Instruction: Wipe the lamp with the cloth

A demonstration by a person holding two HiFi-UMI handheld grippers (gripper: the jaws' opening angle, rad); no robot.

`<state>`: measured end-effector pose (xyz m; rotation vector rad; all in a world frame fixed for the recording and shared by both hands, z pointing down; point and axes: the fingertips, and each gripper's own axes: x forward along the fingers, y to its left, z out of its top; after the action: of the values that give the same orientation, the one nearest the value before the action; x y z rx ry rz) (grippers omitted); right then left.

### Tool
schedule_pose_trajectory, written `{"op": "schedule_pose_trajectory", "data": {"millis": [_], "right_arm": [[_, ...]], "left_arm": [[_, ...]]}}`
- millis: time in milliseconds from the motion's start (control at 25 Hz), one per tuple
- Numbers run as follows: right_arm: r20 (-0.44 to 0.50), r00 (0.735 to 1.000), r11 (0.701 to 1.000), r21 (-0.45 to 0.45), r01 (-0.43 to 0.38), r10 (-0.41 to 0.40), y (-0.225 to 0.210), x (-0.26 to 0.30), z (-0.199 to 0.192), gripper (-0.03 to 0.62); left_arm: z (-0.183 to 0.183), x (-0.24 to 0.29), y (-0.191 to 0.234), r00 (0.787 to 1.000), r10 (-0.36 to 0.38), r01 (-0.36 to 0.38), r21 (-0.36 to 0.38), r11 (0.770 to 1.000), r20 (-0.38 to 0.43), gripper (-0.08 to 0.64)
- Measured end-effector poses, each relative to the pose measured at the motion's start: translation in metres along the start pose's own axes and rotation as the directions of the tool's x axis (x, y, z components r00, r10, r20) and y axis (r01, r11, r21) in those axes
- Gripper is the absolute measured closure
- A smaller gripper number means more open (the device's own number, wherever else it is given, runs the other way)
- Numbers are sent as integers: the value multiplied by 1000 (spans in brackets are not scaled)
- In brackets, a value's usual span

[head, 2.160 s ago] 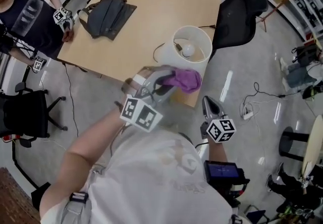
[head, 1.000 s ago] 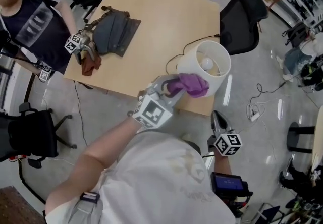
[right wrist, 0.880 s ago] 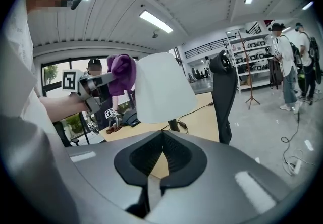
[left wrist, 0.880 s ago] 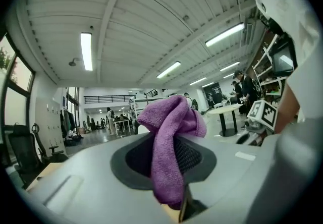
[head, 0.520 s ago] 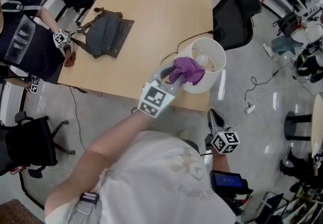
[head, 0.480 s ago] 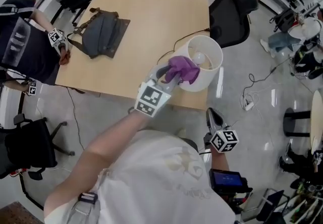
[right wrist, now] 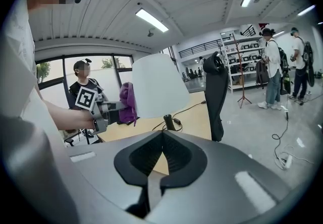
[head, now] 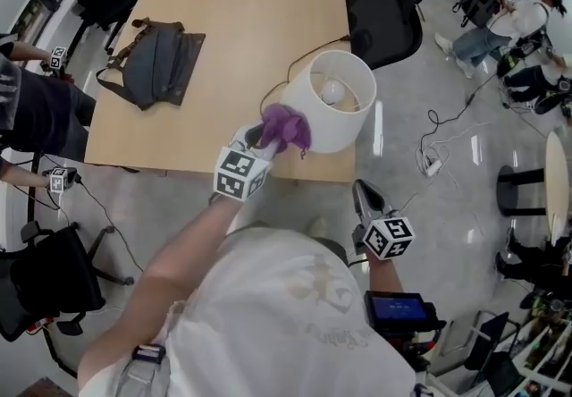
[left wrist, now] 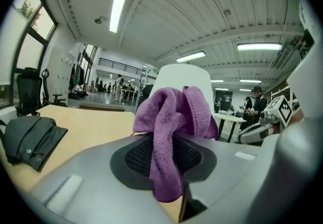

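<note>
Head view: clamps a bunched purple towelling cloth (head: pixel 286 127) in the left gripper (head: pixel 268 132) and presses it to the near outer wall of the white drum-shaded lamp (head: pixel 329 118), just below the rim. Shows the lamp upright near the front right corner of the pale wooden table (head: pixel 241 29), bulb visible inside, with a grey fabric bag (head: pixel 152 64) well apart at the table's far left. Keeps the right gripper (head: pixel 365 197) low, off the table's front edge and apart from the lamp.

Left gripper view: has the jaws closed on the cloth, folds bulging above the pads and a tail hanging down between them; lamp shade straight ahead, right behind the cloth.

Right gripper view: has the jaws together, pads meeting with nothing between them; looks across at the shade, the cloth touching its left side
</note>
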<state>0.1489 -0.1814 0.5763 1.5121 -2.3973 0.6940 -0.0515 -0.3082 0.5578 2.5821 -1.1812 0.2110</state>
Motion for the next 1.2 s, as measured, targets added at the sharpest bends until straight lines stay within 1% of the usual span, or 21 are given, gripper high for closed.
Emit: {"op": "schedule_pose_trajectory", "data": {"millis": [80,160,240,280,360,440,480,600,680,800,880,960,1040,1120,1200], "right_arm": [[3,1000,1000,-2,5,-5,1,-2,2,580],[6,1000,1000,-1,14,-14,0,-4,4,580],[10,1000,1000,-13,18,-18,2,-5,7,579],[12,1000,999,-25,19,-19,4,-6,10,580],[17,999,998,-51,30,-29,8,-11,14,580],[26,999,997,-66,45,-44,11,-16,16,579],[31,999,996,-73,45,-43,12,-13,18,578],[37,999,995,-101,23,-19,14,5,31,580],[42,999,994,-111,20,-15,12,6,41,580],[65,998,993,-114,29,-22,11,-1,55,580],[67,997,994,-107,36,-29,12,-5,56,578],[65,997,994,-101,38,-32,12,-6,54,580],[70,997,995,-94,36,-29,11,-5,52,580],[81,997,996,-89,30,-22,9,-5,53,580],[85,996,996,-81,32,-25,5,-12,50,579]], "left_arm": [[24,-8,5,998,-6,8,-33,999,61,468],[57,-14,10,991,-15,21,-47,999,132,468],[91,-14,16,982,-24,35,-56,998,185,468],[104,-12,17,979,-30,44,-62,997,201,468],[122,-2,12,976,-58,74,-66,995,209,468],[126,11,4,977,-92,105,-57,993,193,468],[126,16,4,978,-94,105,-51,993,185,468],[128,22,24,983,-45,55,-50,997,179,468],[119,26,32,987,-8,18,-60,998,163,468],[95,36,40,996,25,-19,-79,997,84,468],[74,41,47,999,31,-29,-111,993,15,468],[56,46,53,998,25,-32,-147,989,-50,468],[51,51,58,995,18,-32,-148,988,-98,468],[59,54,59,994,8,-21,-116,993,-105,468],[75,54,47,998,-40,35,-87,996,-54,468]]}}
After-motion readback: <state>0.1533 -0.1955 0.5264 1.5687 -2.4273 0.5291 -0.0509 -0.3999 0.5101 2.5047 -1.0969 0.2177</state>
